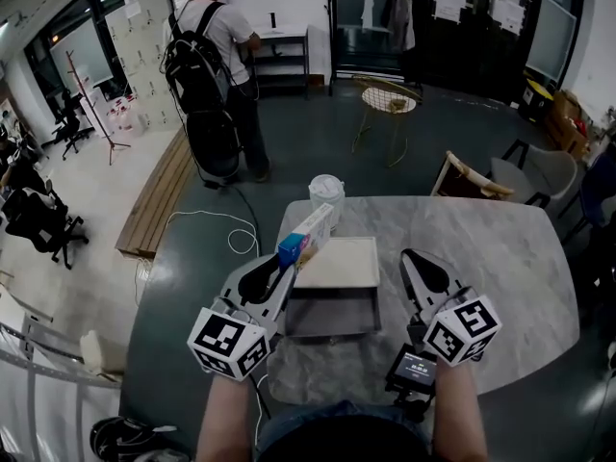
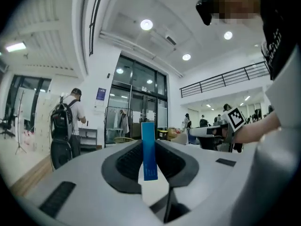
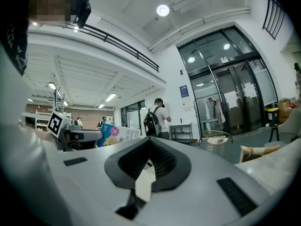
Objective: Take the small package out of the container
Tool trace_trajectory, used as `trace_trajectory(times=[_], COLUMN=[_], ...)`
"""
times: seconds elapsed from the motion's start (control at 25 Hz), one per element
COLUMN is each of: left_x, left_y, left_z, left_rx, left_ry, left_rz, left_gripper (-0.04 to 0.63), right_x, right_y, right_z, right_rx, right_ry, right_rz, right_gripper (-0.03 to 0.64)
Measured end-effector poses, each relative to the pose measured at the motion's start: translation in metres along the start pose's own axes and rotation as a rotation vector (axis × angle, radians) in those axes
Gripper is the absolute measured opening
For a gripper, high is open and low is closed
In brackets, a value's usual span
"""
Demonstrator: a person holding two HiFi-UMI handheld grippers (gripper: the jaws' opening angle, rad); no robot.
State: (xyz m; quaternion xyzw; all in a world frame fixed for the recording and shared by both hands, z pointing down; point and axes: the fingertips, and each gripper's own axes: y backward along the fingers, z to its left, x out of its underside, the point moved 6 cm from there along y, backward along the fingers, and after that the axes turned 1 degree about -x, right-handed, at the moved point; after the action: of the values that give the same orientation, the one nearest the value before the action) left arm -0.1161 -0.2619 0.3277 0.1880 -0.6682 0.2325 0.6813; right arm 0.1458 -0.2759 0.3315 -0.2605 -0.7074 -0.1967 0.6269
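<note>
The left gripper (image 1: 281, 266) is pinching the small package (image 1: 310, 235), a slim box with a blue end. In the left gripper view the blue end (image 2: 149, 149) stands upright, squeezed between the two dark pads. The box sticks out past the jaw tips and is up in the air, clear of the container (image 1: 327, 316). That's the grey tray on the marble table (image 1: 500, 258), just to the right of this gripper and a bit below the package. On the far side of the tray, the right gripper (image 1: 412, 258) has its jaws pressed together on nothing, and its own view shows the tips meeting (image 3: 149, 142). Beyond the package there's a white cup (image 1: 326, 191) near the table's far edge.
</note>
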Motion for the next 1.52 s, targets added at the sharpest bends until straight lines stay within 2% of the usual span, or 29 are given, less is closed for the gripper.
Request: trace_trajectory(times=[0.12,0.24,0.52,0.64,0.8,1.52], left_x=[-0.003,-0.004,-0.008,-0.008,-0.008,-0.012], left_y=[-0.004,-0.008,-0.011,-0.012,-0.009,0.001], left_z=[-0.004,-0.007,-0.005,-0.006,-0.005,-0.001], left_rx=[0.003,0.021,0.006,0.009,0.005,-0.005], left_ry=[-0.066,-0.088,-0.074,-0.074,-0.073,-0.052], left_rz=[-0.030,-0.037,-0.083,-0.077,-0.085,-0.092], left_gripper=[0.084,0.084,0.084,0.084,0.084,0.084], right_x=[-0.001,-0.003,-0.011,-0.015,-0.020,-0.016], right_y=[-0.004,-0.006,-0.008,-0.008,-0.009,-0.013], right_z=[0.004,0.006,0.008,0.012,0.019,0.021], right_rx=[-0.022,-0.032,0.003,0.014,-0.014,0.002], right_ry=[0.036,0.072,0.137,0.174,0.138,0.163], right_rz=[0.003,0.008,0.005,-0.023,-0.072,-0.032], right_gripper=[0.026,0.026,0.026,0.025,0.026,0.025])
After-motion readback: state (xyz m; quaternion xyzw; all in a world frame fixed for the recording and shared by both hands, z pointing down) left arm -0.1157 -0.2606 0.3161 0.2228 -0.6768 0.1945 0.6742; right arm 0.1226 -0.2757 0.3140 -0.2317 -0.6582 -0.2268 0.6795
